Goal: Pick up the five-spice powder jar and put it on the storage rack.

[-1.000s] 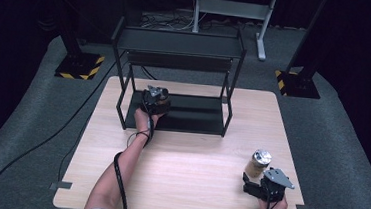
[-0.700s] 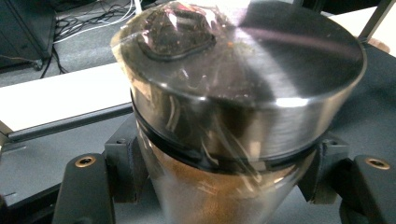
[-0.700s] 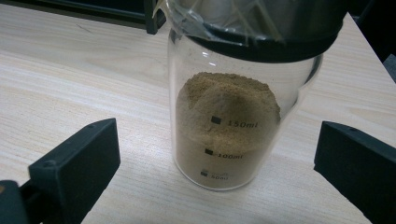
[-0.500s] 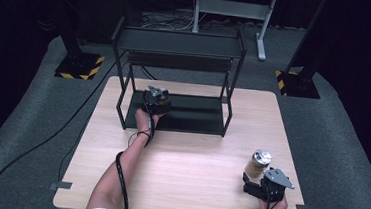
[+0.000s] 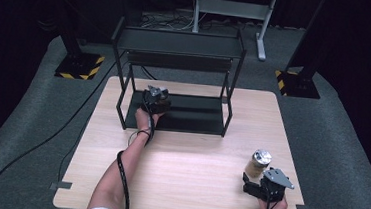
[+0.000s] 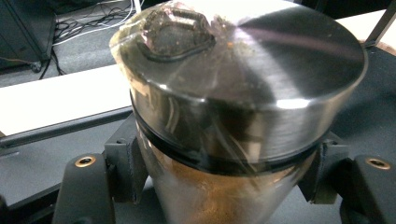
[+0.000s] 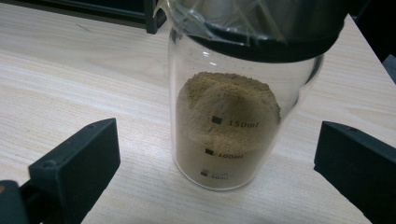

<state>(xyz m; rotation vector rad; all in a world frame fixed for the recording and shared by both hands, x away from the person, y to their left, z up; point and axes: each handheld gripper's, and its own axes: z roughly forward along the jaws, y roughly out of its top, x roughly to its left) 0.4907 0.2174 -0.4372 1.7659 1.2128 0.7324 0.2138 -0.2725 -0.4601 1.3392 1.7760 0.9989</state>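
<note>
The jar (image 6: 233,112) with the steel lid is sitting clamped between the left gripper's (image 5: 156,98) jaws over the rack's (image 5: 178,44) black lower shelf (image 5: 193,112); whether it is resting there I cannot tell. It is holding brownish powder. A second jar (image 7: 233,126), about half full of tan powder, is waiting on the table (image 5: 184,154) between the right gripper's (image 5: 260,183) open jaws, so shelving seems roughly halfway.

The counter (image 5: 189,160) is pale wood grain; the shelf rack (image 5: 180,44) on it is black. Both jars (image 7: 238,116) are clear glass with brushed silver lids (image 6: 261,60), black seals and tan-brown powder. Floor mat (image 5: 31,122) is grey.
</note>
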